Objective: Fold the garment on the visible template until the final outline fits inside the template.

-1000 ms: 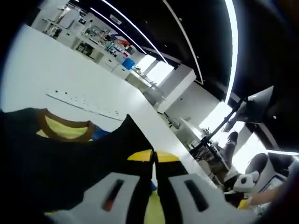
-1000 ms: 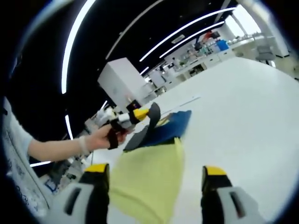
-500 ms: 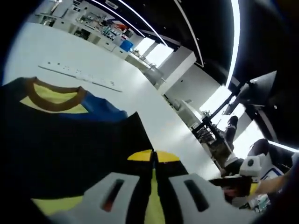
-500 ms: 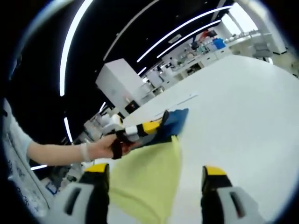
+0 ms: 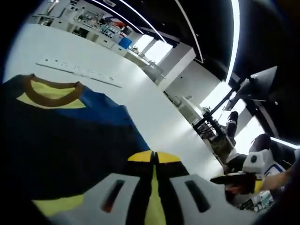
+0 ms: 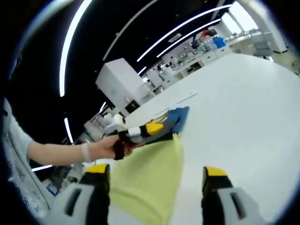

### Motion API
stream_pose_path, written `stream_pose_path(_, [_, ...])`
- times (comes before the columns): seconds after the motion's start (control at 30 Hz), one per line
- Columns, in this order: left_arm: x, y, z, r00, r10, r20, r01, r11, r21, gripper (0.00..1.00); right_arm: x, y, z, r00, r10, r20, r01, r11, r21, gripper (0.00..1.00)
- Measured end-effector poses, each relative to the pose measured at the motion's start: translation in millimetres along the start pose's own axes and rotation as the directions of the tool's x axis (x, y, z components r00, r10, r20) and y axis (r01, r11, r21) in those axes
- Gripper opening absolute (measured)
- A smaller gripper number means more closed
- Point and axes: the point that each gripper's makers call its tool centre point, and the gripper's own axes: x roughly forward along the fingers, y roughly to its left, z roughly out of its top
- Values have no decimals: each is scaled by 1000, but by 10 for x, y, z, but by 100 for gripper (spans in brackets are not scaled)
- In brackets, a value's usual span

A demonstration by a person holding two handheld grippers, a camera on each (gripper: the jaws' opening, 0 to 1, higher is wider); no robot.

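The garment (image 5: pixel 70 136) is dark blue with a brown collar (image 5: pixel 49 91) and a yellow inside, and lies spread on the white table (image 5: pixel 150 112). My left gripper (image 5: pixel 153 157) is shut on its edge, yellow tips pressed together. In the right gripper view a hand (image 6: pixel 101 149) holds that left gripper (image 6: pixel 149 129) low over the blue part of the garment (image 6: pixel 176 118). My right gripper (image 6: pixel 155 169) stands open, and the garment's yellow-green cloth (image 6: pixel 147 176) lies between its wide-apart jaws. The right gripper (image 5: pixel 236 179) also appears at the right of the left gripper view.
A thin marked strip (image 5: pixel 79 72) lies on the table beyond the collar, also seen as the strip (image 6: pixel 180 99) past the blue cloth. White table (image 6: pixel 243 103) stretches to the right. Shelves and benches (image 6: pixel 206 44) stand far behind.
The left gripper has carried the raised dark fold down and across, and the cloth now lies flatter on the table with more blue showing. The right gripper has stayed in place, open.
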Motion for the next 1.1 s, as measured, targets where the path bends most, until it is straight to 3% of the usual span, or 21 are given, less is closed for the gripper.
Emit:
stream_pose_path(0.2, [-7,32,51,1000,-5,13,4,1000,24,17,9,1,12,1000,0,1,0,1000,1,81])
stream_pose_path(0.33, [-30,22,88,1000,-11,23,10,1000,27,49,23,7,17,1000,2,-1,-2,1000,-2,81])
stream_pose_path(0.43, [-41,27,108,1000,-3,22,2,998,56,68,33,11,16,1000,4,-8,-4,1000,-8,81])
stream_pose_path(0.67, [-114,17,113,1000,19,4,-20,991,135,98,54,70,35,1000,9,-15,-9,1000,-25,81])
stream_pose_path(0.77, [-162,-49,97,1000,-11,-19,14,981,193,99,59,89,72,1000,7,-9,-7,999,-35,81])
stream_pose_path(1.1, [-396,-93,143,998,-3,-55,19,958,287,99,82,150,159,1000,9,-15,-10,996,-84,82])
